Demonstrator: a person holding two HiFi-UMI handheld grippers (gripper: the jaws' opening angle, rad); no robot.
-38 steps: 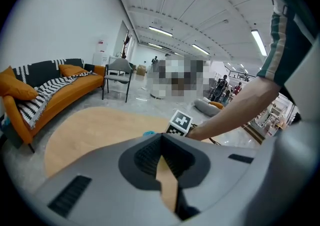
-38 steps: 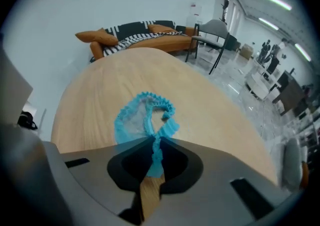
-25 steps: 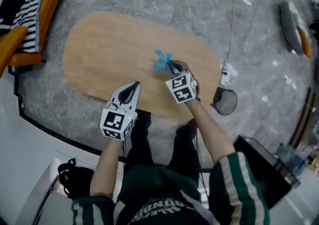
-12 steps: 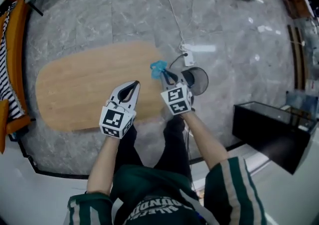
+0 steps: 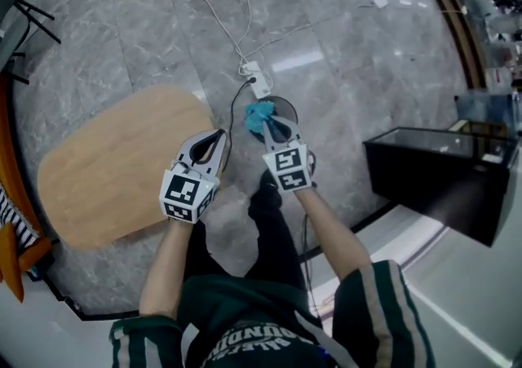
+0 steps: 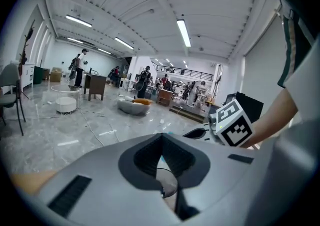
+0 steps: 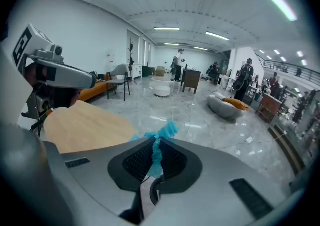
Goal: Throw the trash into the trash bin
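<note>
At the counter's (image 5: 106, 170) right edge, the left gripper (image 5: 218, 136) hangs empty, fingers pinched together. The right gripper (image 5: 267, 126) clamps the blue trash (image 5: 258, 116) above the trash bin (image 5: 283, 103) on the floor. The carry looks finished; next, open those fingers squarely over the rim.

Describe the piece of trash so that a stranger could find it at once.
In the head view, look right of the oval wooden table, above the grey stone floor. The right tongs are shut on a crumpled scrap, the only bright turquoise thing there.
</note>
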